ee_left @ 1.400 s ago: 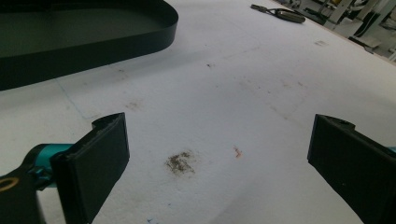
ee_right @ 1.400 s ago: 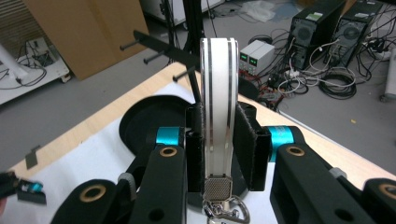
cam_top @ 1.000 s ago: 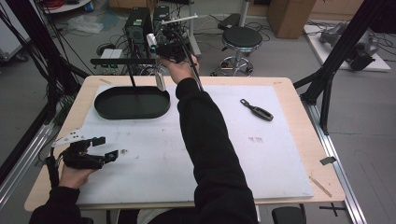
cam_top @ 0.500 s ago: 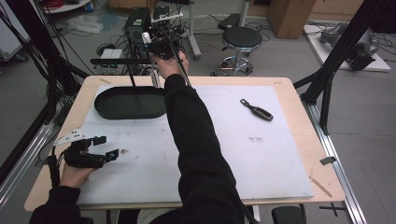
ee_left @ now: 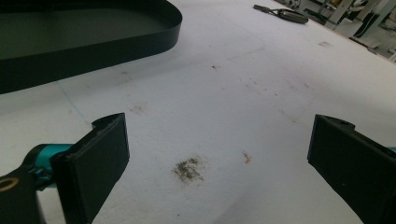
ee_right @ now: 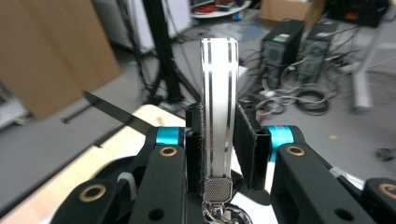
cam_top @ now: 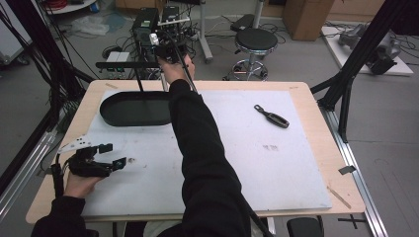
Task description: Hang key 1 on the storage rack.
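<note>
Right gripper (ee_right: 219, 135): raised past the far edge of the surface (cam_top: 306, 163), in the high view at the end of the outstretched arm, above the floor clutter behind.
Right fingers (ee_right: 250, 140): closed on a flat white strip (ee_right: 218, 107) with 2 pairs of dark lines along its length; the strip stands upright between the pads and ends below in a small metal mesh piece.
White strip: held in the air by the right gripper, clear of the surface and beyond the black tray (cam_top: 133, 109).
Left gripper (cam_top: 106, 155): low at the near left of the surface, held in the person's left hand (cam_top: 81, 182).
Left fingers (ee_left: 98, 161): spread wide apart, nothing between them; below the gap lies a small dark smudge (ee_left: 188, 169) on the white sheet.
Black tray: oval, at the far left of the surface, its wall showing at the top left of the left gripper view.
Black-handled tool (cam_top: 271, 116): lying on the white sheet at the far right, well apart from both grippers.
</note>
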`<state>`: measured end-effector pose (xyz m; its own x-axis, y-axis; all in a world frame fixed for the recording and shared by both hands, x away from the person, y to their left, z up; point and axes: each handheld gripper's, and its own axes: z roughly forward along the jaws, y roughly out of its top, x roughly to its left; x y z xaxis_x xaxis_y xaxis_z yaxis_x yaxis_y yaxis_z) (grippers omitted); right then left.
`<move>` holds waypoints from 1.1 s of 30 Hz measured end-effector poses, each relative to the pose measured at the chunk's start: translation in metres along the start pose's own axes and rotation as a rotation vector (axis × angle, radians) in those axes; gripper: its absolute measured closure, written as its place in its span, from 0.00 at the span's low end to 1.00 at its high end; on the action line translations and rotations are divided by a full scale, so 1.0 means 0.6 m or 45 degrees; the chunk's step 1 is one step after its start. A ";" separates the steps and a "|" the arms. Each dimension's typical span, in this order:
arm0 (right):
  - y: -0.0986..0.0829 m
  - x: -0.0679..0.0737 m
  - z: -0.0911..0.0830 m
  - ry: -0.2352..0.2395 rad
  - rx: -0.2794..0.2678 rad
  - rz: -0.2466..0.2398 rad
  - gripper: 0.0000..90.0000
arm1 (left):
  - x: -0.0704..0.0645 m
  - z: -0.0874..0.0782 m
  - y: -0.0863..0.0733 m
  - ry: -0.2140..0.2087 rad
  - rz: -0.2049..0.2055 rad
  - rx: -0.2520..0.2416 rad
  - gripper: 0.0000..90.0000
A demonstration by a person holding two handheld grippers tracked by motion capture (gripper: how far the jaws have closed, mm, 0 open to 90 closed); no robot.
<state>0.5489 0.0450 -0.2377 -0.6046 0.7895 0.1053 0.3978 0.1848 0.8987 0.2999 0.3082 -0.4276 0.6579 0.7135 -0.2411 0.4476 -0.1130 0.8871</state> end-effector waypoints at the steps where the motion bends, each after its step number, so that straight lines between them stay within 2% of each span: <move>1: 0.000 0.003 0.003 -0.011 -0.002 -0.006 0.84 | -0.001 0.000 0.000 0.001 0.001 0.003 0.07; 4: -0.002 0.005 0.008 -0.033 -0.043 0.018 0.84 | -0.002 0.000 0.000 0.003 0.008 0.008 0.07; 7: -0.003 0.006 0.012 -0.065 -0.062 0.015 0.84 | -0.002 0.000 0.000 -0.001 0.000 0.001 0.07; 10: -0.002 -0.002 0.009 -0.046 -0.089 0.023 0.83 | -0.002 -0.001 0.000 -0.001 0.003 -0.002 0.07; 12: -0.001 -0.007 0.007 0.008 -0.073 0.022 0.83 | -0.002 -0.001 0.000 -0.001 0.003 -0.004 0.07; 13: -0.004 -0.007 0.004 0.065 -0.050 -0.017 0.72 | -0.002 -0.001 0.000 0.000 0.007 -0.001 0.07; 14: -0.004 -0.007 0.004 0.065 -0.050 -0.017 0.72 | -0.003 -0.002 0.000 0.001 0.006 0.002 0.07; 16: -0.009 -0.006 -0.005 0.109 -0.046 -0.049 0.54 | -0.004 -0.002 0.000 0.006 0.010 0.001 0.07; 18: -0.014 -0.008 -0.015 0.133 -0.049 -0.060 0.44 | -0.004 -0.003 0.000 0.009 0.011 0.002 0.07; 19: -0.016 -0.010 -0.022 0.160 -0.043 -0.062 0.35 | -0.005 -0.003 0.000 0.012 0.012 0.004 0.07; 20: -0.018 -0.011 -0.031 0.194 -0.054 -0.077 0.27 | -0.005 -0.003 0.000 0.014 0.014 0.004 0.07; 22: -0.022 -0.012 -0.050 0.206 -0.094 -0.103 0.19 | -0.007 -0.002 0.000 0.012 0.016 0.005 0.07; 24: -0.025 -0.017 -0.063 0.229 -0.111 -0.111 0.12 | -0.007 -0.002 0.000 0.011 0.017 0.010 0.07; 26: -0.030 -0.026 -0.076 0.244 -0.109 -0.109 0.10 | -0.007 -0.002 0.000 0.013 0.019 0.011 0.07; 27: -0.032 -0.030 -0.080 0.240 -0.098 -0.104 0.03 | -0.007 -0.002 0.000 0.015 0.019 0.008 0.07; 28: -0.034 -0.034 -0.082 0.224 -0.086 -0.099 0.01 | -0.007 -0.002 0.000 0.016 0.017 0.006 0.07; 33: -0.054 -0.064 -0.098 0.206 -0.032 -0.112 0.01 | -0.007 -0.002 0.000 0.020 0.019 0.012 0.07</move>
<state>0.5188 -0.0258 -0.2458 -0.7405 0.6658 0.0912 0.3224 0.2329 0.9175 0.2965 0.3062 -0.4261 0.6551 0.7223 -0.2218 0.4436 -0.1301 0.8867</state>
